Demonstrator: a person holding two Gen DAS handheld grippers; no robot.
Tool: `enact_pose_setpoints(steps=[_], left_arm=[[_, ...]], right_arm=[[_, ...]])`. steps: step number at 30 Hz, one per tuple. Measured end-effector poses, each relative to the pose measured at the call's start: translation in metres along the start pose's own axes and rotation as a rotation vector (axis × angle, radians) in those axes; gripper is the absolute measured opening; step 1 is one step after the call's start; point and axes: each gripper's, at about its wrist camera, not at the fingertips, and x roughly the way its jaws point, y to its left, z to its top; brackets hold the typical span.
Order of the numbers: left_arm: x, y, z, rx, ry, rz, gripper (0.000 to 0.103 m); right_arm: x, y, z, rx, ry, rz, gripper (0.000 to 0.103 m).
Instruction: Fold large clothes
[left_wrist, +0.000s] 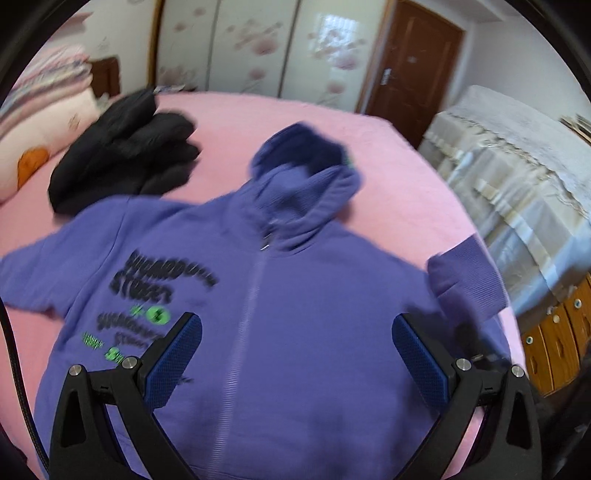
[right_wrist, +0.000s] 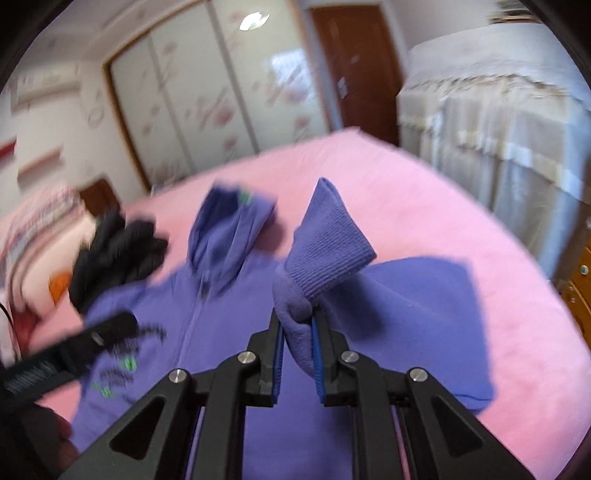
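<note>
The purple hoodie (left_wrist: 295, 295) lies face up, filling the near half of the pink bed (left_wrist: 258, 110); the right gripper (right_wrist: 298, 343) pinches its sleeve cuff (right_wrist: 325, 251), lifted; the left gripper (left_wrist: 295, 354) hangs spread and empty; next, I judge, carry the sleeve across the chest.

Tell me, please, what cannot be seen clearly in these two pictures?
- Printed words on the purple hoodie: motion blur, left wrist view.
- Hoodie hem: cut off by the bottom edge behind the left tool.
- Sleeve cuff end: pinched inside the right tool, right wrist view.
</note>
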Motion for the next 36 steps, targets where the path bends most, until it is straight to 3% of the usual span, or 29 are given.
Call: enact_pose_setpoints(steps=[4, 8, 10, 15, 24, 26, 31, 36], left_arm=[[0.032, 0.029, -0.014, -0.049, 0.091, -0.014, 0.102], [0.05, 0.038, -0.029, -0.08, 0.16, -0.076, 0.102], [0.055, 0.037, -0.034, -0.083, 0.177, -0.112, 0.102], [0.055, 0.025, -0.034, -0.069, 0.177, -0.191, 0.102], [0.058, 0.013, -0.035, -0.058, 0.205, -0.247, 0.101], [0.064, 0.011, -0.038, -0.072, 0.227, -0.273, 0.093], [0.091, 0.003, -0.042, -0.114, 0.291, -0.336, 0.09], [0.119, -0.004, -0.043, -0.158, 0.336, -0.352, 0.08]], right_arm=[[0.051, 0.027, -0.032, -0.093, 0.141, -0.042, 0.015], [0.063, 0.033, -0.054, -0.104, 0.214, -0.074, 0.019], [0.061, 0.027, -0.053, -0.079, 0.222, -0.053, 0.026], [0.041, 0.021, -0.052, -0.046, 0.212, -0.012, 0.047], [-0.026, 0.013, -0.072, -0.038, 0.109, -0.087, 0.048], [-0.035, 0.008, -0.077, -0.033, 0.1, -0.099, 0.048], [-0.048, -0.005, -0.084, -0.035, 0.092, -0.149, 0.048], [-0.049, -0.018, -0.085, -0.008, 0.083, -0.159, 0.048]])
